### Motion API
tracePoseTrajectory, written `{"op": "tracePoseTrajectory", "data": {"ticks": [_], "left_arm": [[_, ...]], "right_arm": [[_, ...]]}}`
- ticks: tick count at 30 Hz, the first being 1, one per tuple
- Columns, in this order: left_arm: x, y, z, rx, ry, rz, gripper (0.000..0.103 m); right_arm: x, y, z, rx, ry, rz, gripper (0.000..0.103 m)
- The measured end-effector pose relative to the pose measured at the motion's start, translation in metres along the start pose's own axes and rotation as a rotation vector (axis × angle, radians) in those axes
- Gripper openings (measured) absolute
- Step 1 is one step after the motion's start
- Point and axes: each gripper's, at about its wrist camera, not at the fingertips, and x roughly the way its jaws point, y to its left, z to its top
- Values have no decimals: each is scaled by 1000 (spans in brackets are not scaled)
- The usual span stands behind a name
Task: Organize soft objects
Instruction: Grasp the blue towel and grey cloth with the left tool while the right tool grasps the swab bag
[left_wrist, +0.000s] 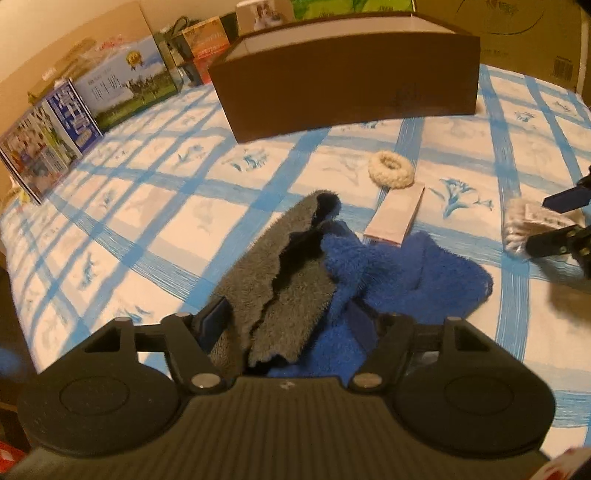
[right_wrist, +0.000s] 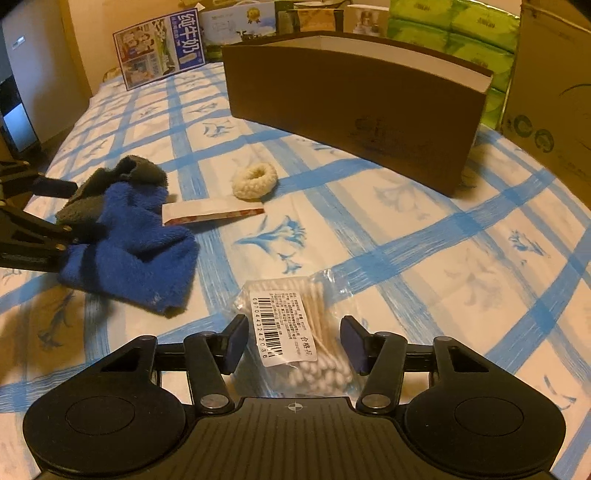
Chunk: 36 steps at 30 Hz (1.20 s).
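Note:
A fuzzy grey and blue cloth (left_wrist: 280, 273) (right_wrist: 140, 243) lies bunched on the blue-checked bed cover (right_wrist: 406, 251). My left gripper (left_wrist: 286, 306) (right_wrist: 72, 210) is shut on it, with the pile filling the gap between the pads. A clear bag of cotton swabs (right_wrist: 295, 325) (left_wrist: 517, 225) lies between the fingers of my right gripper (right_wrist: 294, 321) (left_wrist: 538, 223), which is open with its pads close beside the bag. A cream scrunchie (left_wrist: 391, 168) (right_wrist: 255, 181) and a flat paper packet (left_wrist: 395, 218) (right_wrist: 210, 214) lie beyond the cloth. A tall brown open box (left_wrist: 347, 81) (right_wrist: 354, 110) stands further back.
Printed cartons (left_wrist: 125, 88) (right_wrist: 159, 48) line the far left edge of the bed. Green tissue packs (right_wrist: 461, 33) and a large cardboard box (right_wrist: 554, 92) stand behind and to the right of the brown box. Bare cover stretches to the right of the swab bag.

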Motion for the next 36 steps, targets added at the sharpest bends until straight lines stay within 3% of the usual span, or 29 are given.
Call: {"op": "tracePoseTrajectory", "data": {"ticks": [1,2,3,5,12,16,18,20,25,31,33,36], "left_arm": [[0,1,-1,-19,1,-24,50],[-1,3,-2,-43,1,-54,31],[-4,3,-4,-64,4,-67,20],[-11,2,-10,-67,5,-32,9],[-48,32,-43,-191,52,61,9],[-65,34,-50,-217,47,1,12],[-64,22,-48,-186,37,-30,29],[-58,7,-45,-145,34,-64,40],[-39,-28,-39,-32,41,-54,57],[-22,-27,-38,-24,45,5,52],[-19,-18,-36,-69,52,-2,33],[-21,-4,-31,-136,53,2,19]], "right_arm": [[-1,-1,0,9,0,-1,54],[-2,-3,-1,20,1,-1,54],[-4,-4,-2,28,1,-1,53],[-7,-7,-5,40,1,-4,52],[-19,-11,-14,72,12,-9,48],[-21,-11,-17,84,13,-4,48],[-21,-10,-17,85,13,-7,48],[-21,-10,-17,92,14,-6,48],[-22,-10,-15,98,21,12,48],[-18,-6,-14,87,20,22,57],[-16,-4,-14,78,18,15,58],[-15,-3,-12,69,14,12,59]]}}
